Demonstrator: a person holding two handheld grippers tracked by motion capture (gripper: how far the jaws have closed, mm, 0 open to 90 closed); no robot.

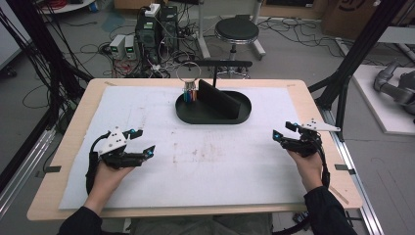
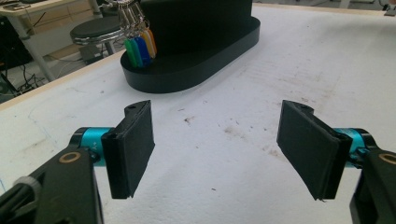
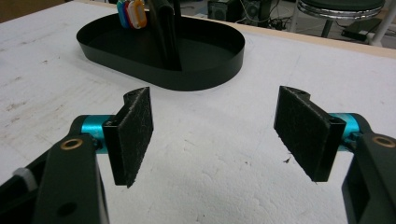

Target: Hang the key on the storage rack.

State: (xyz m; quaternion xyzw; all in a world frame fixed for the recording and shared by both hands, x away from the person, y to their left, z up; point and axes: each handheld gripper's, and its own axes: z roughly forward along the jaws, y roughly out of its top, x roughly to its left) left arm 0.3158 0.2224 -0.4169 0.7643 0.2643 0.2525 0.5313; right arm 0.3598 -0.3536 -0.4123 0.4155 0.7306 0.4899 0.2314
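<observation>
A black oval tray (image 1: 196, 115) (image 2: 205, 60) (image 3: 205, 77) with an upright black divider (image 1: 218, 98) stands at the back middle of the white mat. A metal ring with coloured key tags (image 1: 190, 93) (image 2: 140, 46) (image 3: 131, 12) hangs at the tray's left end. My left gripper (image 1: 144, 143) (image 2: 217, 149) rests low over the mat at the left, open, nothing between its pads. My right gripper (image 1: 285, 131) (image 3: 215, 137) is at the right, also open and empty. Both point toward the tray from a distance.
The white mat (image 1: 205, 161) covers a wooden table (image 1: 63, 147), with stains near its middle. Behind the table are a round stool (image 1: 237, 30), computer boxes (image 1: 156, 29) and cables on the floor. A black frame post (image 1: 359, 49) rises at the right.
</observation>
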